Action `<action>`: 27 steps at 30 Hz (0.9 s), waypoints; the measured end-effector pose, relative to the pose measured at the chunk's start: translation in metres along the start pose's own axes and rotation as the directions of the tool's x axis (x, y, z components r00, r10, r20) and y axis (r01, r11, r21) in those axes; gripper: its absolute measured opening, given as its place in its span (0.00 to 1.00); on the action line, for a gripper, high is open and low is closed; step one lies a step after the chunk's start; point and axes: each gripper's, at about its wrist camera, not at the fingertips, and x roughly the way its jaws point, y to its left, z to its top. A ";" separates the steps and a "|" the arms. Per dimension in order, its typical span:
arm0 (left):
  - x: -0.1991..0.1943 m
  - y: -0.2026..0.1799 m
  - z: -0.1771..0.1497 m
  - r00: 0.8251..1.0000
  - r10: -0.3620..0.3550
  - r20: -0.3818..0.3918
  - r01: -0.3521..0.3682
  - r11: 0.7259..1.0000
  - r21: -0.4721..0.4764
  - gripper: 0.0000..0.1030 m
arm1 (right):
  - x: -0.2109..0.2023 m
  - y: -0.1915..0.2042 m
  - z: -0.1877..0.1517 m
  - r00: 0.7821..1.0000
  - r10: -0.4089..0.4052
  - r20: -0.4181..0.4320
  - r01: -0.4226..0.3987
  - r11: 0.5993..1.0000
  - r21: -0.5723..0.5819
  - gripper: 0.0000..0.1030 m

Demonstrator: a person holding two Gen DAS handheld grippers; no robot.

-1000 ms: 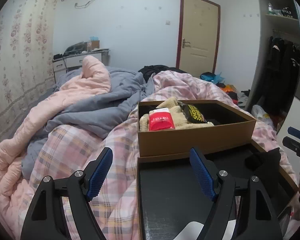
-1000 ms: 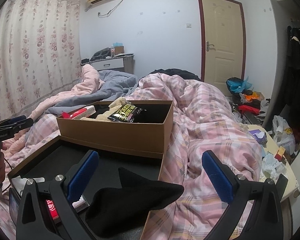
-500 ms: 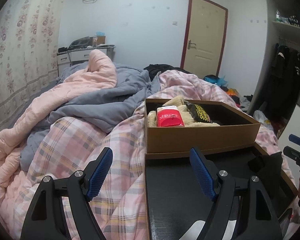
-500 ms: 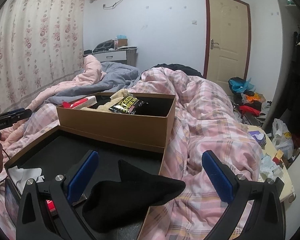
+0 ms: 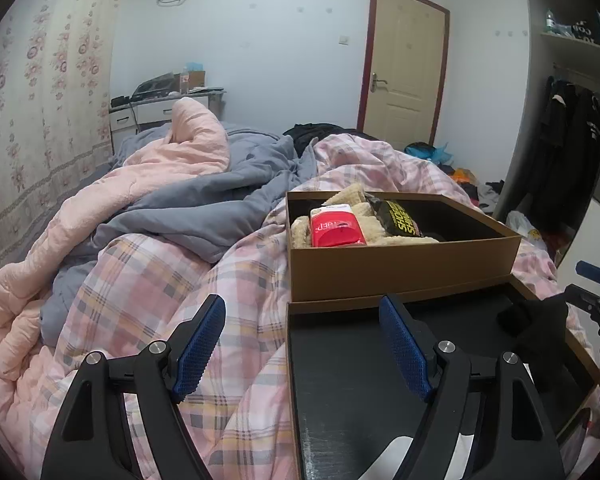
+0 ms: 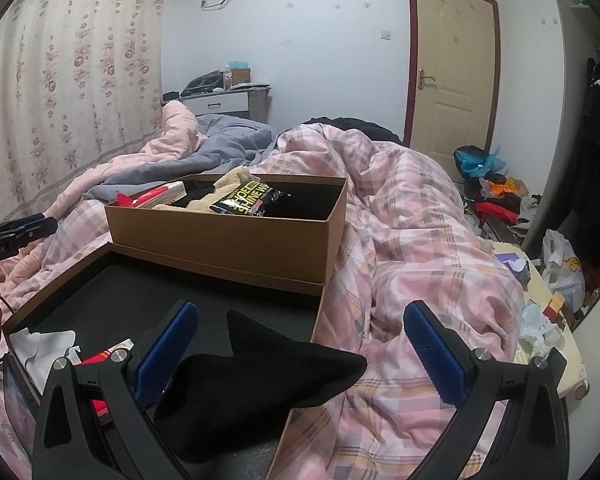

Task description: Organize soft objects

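Item, right gripper point(image 6: 300, 350): jaws spread wide and holding nothing; you hover it over the near right corner of the box lid point(image 6: 100, 264), above a black knit garment point(image 6: 252, 376) that drapes across the lid's right rim, which looks like the next soft thing to file.

Item, left gripper point(image 5: 302, 346): likewise agape and empty; its left finger sits over the plaid quilt point(image 5: 148, 292), its right over the lid's black lining.

Step in hand, as judged: lift the black garment and carry it to the open cardboard box point(image 6: 228, 240) at 12 o'clock; come down over the bunched middle of the cloth, not the thin tip at 11 o'clock, so that the whole piece rises together; close firmly, since knit compresses; clear the box's near wall before you let go.

Box contents: cream fleece item point(image 5: 380, 224); red packet point(image 5: 336, 228); black-and-yellow pouch point(image 5: 400, 220); free room shows at the right end, at 1 o'clock from the right gripper.

Lid contents besides: white cloth or paper point(image 6: 48, 348) and a red item point(image 6: 100, 360) at 9 o'clock, partly hidden by the gripper; what they are you cannot tell.

Surroundings: grey blanket point(image 5: 204, 208); pink comforter point(image 5: 148, 176); door point(image 6: 452, 68); floor clutter at 3 o'clock.

Obstruction: the box's near wall; the soft bedding may let box and lid shift under pressure.
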 end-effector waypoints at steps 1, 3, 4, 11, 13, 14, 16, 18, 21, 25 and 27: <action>0.000 0.001 0.000 1.000 0.002 -0.001 -0.002 1.000 -0.002 0.75 | 0.000 0.001 0.000 1.000 0.000 0.000 0.000 1.000 -0.003 0.99; 0.000 0.005 0.002 1.000 0.006 0.001 -0.006 1.000 -0.007 0.75 | 0.001 0.002 0.000 1.000 -0.005 0.002 0.005 1.000 -0.005 0.99; 0.000 0.007 0.002 1.000 0.009 0.003 -0.009 1.000 -0.009 0.75 | 0.001 0.002 0.000 1.000 -0.005 0.002 0.005 1.000 -0.006 0.99; -0.001 0.013 0.003 1.000 0.021 0.016 -0.021 1.000 -0.005 0.75 | 0.002 0.003 0.000 1.000 -0.007 0.002 0.007 1.000 -0.010 0.99; -0.002 0.014 0.003 1.000 0.023 0.018 -0.023 1.000 -0.006 0.75 | 0.003 0.001 0.001 1.000 -0.009 -0.001 0.009 1.000 0.001 0.99; -0.001 0.014 0.003 1.000 0.021 0.016 -0.021 1.000 -0.006 0.75 | 0.003 0.001 0.001 1.000 -0.006 -0.001 0.006 1.000 0.004 0.99; 0.000 0.014 0.003 1.000 0.017 0.011 -0.017 1.000 -0.005 0.75 | 0.004 0.002 0.000 1.000 0.000 -0.010 0.000 1.000 0.000 0.99; 0.000 0.012 0.002 1.000 0.017 0.009 -0.017 1.000 0.001 0.75 | 0.005 0.003 -0.001 1.000 0.008 -0.026 -0.008 1.000 -0.012 0.99; 0.001 0.009 0.001 1.000 0.021 0.009 -0.021 1.000 0.020 0.75 | 0.006 0.003 -0.002 0.999 0.020 -0.039 -0.020 1.000 -0.013 0.99; 0.003 0.005 0.000 1.000 0.021 0.005 -0.021 0.999 0.031 0.75 | 0.011 0.004 -0.005 0.996 0.041 -0.078 -0.043 0.999 -0.020 0.90; 0.003 0.005 0.000 1.000 0.020 0.003 -0.020 0.999 0.034 0.75 | 0.015 0.008 -0.006 0.994 0.043 -0.102 -0.047 0.998 -0.036 0.83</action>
